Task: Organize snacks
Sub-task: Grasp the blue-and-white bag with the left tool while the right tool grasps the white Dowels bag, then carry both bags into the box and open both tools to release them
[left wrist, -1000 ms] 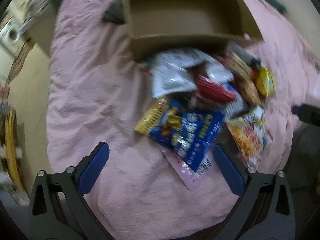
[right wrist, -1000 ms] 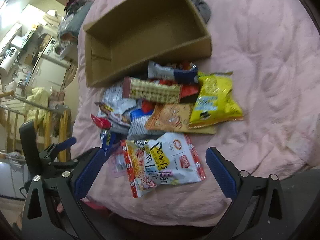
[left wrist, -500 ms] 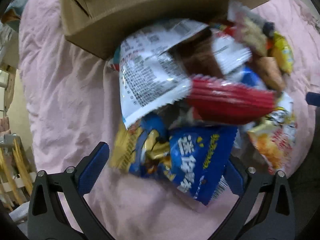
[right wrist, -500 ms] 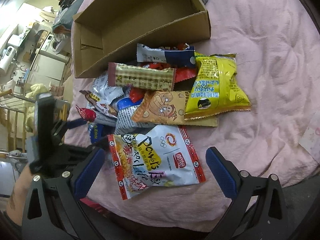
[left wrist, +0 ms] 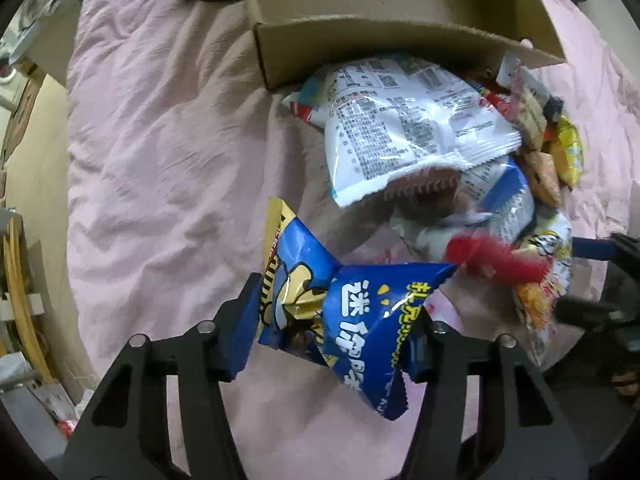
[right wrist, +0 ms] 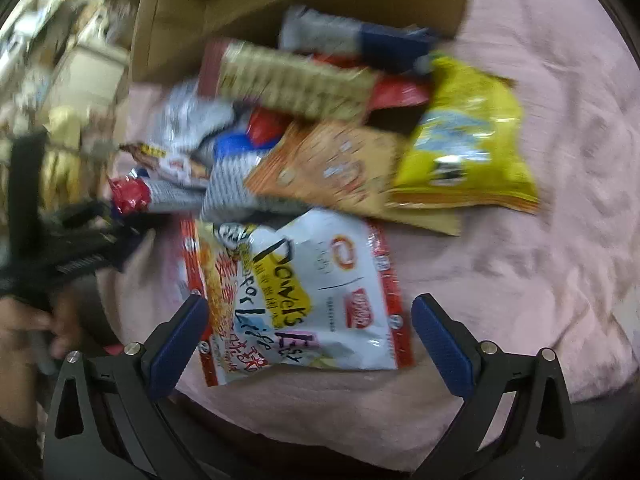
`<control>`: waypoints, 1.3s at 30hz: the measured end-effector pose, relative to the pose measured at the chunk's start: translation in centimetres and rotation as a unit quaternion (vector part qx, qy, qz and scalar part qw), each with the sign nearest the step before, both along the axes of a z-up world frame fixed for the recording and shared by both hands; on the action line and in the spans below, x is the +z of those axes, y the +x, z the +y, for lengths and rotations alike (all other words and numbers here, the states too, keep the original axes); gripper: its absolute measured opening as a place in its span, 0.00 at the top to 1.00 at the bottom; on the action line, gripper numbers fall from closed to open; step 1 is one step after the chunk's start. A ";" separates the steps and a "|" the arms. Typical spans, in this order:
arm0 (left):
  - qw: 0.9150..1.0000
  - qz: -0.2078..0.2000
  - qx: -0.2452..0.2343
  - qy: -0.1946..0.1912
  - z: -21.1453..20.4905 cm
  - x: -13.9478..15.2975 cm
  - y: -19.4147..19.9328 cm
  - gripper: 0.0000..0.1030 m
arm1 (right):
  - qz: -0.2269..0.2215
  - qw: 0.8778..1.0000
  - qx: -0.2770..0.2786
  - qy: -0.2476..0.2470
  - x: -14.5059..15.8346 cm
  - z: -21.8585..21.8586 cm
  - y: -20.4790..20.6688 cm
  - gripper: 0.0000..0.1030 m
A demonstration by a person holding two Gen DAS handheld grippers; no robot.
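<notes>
The right gripper (right wrist: 310,338) hangs with jaws wide apart over a white noodle packet (right wrist: 304,292) lying near the front edge of the pink bedspread (right wrist: 540,208). Behind it lie an orange snack bag (right wrist: 332,168), a yellow chip bag (right wrist: 468,136) and a cracker pack (right wrist: 292,80), piled against a cardboard box (right wrist: 192,20). At the left edge, a hand (right wrist: 36,328) holds the left gripper (right wrist: 76,236), blurred.

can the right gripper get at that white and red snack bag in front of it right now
Probably yes. The right gripper is open, the white and red bag lies on top at the pile's near edge between its fingers, nothing covering it.
</notes>
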State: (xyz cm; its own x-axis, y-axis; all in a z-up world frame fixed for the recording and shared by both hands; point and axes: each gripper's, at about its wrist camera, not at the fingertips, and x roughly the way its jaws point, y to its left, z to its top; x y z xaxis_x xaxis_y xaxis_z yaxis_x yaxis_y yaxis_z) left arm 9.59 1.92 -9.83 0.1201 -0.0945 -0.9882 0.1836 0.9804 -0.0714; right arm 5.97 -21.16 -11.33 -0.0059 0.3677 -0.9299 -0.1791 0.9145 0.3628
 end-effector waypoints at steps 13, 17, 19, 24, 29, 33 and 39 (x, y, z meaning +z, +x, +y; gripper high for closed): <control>0.996 -0.051 0.072 -0.023 4.5 3.7 -4.4 0.51 | -0.036 0.995 0.069 -0.067 0.3 4.3 -0.8 0.36; 0.994 -0.063 0.077 -0.034 3.3 4.3 -4.5 0.51 | -0.047 0.995 0.066 -0.063 1.8 4.2 -1.8 0.42; 0.994 -0.070 0.077 -0.039 2.8 4.8 -4.0 0.51 | -0.044 0.996 0.060 -0.043 2.9 3.8 -2.8 0.43; 0.992 -0.097 0.081 -0.025 2.4 5.8 -4.4 0.51 | -0.068 0.997 0.037 0.021 7.7 2.4 -4.9 0.44; 0.990 -0.114 0.081 -0.018 2.2 7.5 -4.5 0.51 | -0.129 0.990 0.011 0.063 12.5 0.6 -5.2 0.44; 0.988 -0.133 0.073 -0.010 1.7 10.0 -3.4 0.51 | -0.183 0.979 -0.028 0.084 16.2 -1.0 -4.1 0.44; 0.984 -0.167 0.055 -0.005 0.2 13.6 0.5 0.51 | -0.214 0.971 -0.061 0.087 17.9 -2.1 -0.8 0.44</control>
